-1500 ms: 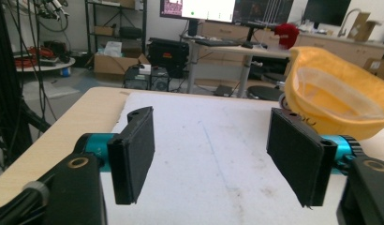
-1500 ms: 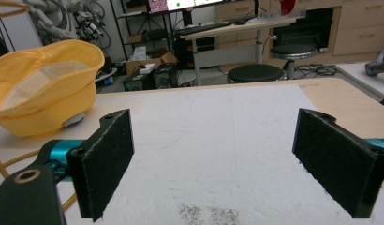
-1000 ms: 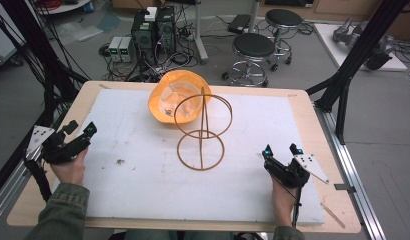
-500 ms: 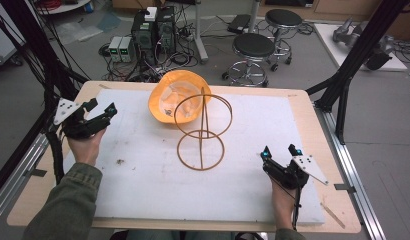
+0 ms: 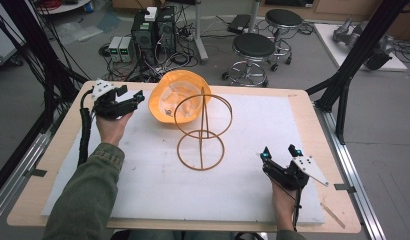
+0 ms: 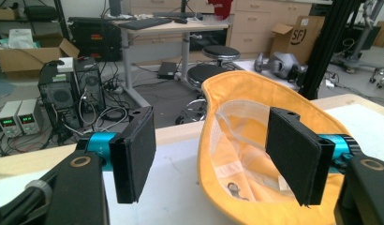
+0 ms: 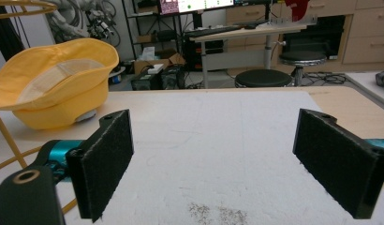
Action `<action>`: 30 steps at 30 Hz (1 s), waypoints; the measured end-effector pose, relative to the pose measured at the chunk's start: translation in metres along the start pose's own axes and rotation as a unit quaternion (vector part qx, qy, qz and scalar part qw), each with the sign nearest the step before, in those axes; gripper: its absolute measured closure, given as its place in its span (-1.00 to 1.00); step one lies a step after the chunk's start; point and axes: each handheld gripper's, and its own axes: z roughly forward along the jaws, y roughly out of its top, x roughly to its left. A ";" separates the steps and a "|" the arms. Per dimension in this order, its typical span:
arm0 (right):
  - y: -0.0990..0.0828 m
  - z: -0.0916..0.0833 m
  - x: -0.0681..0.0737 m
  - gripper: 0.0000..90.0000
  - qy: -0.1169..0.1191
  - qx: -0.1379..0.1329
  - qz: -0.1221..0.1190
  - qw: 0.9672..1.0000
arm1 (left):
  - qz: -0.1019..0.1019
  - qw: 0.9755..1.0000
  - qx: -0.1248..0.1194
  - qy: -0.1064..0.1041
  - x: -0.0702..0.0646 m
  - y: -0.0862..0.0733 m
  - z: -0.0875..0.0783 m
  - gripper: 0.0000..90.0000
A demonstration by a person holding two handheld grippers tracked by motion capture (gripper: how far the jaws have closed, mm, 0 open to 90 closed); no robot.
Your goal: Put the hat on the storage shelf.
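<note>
While the high view lays out the whole counter (image 5: 303,107), the left hand-held gripper (image 5: 135,97) sits at its ten o'clock, pointing toward the hat (image 5: 168,102), which lies just beside it at about eleven o'clock, upturned on the white mat (image 5: 143,170). Its jaws have just been closing a little yet stand wide, with nothing pressed between the pads. From the left gripper view comes what the high view cannot give: the hat's (image 6: 255,140) yellow brim curving up between the two black pads, a pale lining inside the crown and a small dark buckle at the bottom. A wire stand (image 5: 202,132) of two rings on a post rises at the counter's centre, its upper ring overlapping the hat. At four o'clock the right hand-held gripper (image 5: 279,152) rests with jaws wide apart and empty. Its own view shows the hat (image 7: 59,82) from the side, at ten o'clock, well apart, and grey specks on the mat.
</note>
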 end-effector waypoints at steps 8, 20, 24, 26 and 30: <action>0.001 -0.003 -0.002 -0.75 0.001 -0.009 0.018 1.000 | -0.006 1.000 0.000 -0.009 -0.005 0.012 0.039 -0.21; 0.002 -0.010 -0.005 -0.75 -0.008 -0.016 0.030 0.999 | 0.033 0.999 0.040 -0.016 -0.018 0.017 0.088 -0.18; 0.000 -0.010 -0.006 -0.75 -0.009 -0.019 0.032 0.999 | 0.038 0.998 0.049 0.001 -0.014 0.019 0.100 -0.18; 0.000 -0.011 -0.007 -0.75 -0.010 -0.018 0.034 0.999 | 0.024 0.998 0.058 0.007 -0.007 0.018 0.108 -0.18; -0.001 -0.011 -0.008 -0.75 -0.013 -0.019 0.036 0.999 | 0.025 0.996 0.086 0.014 -0.001 0.013 0.116 -0.16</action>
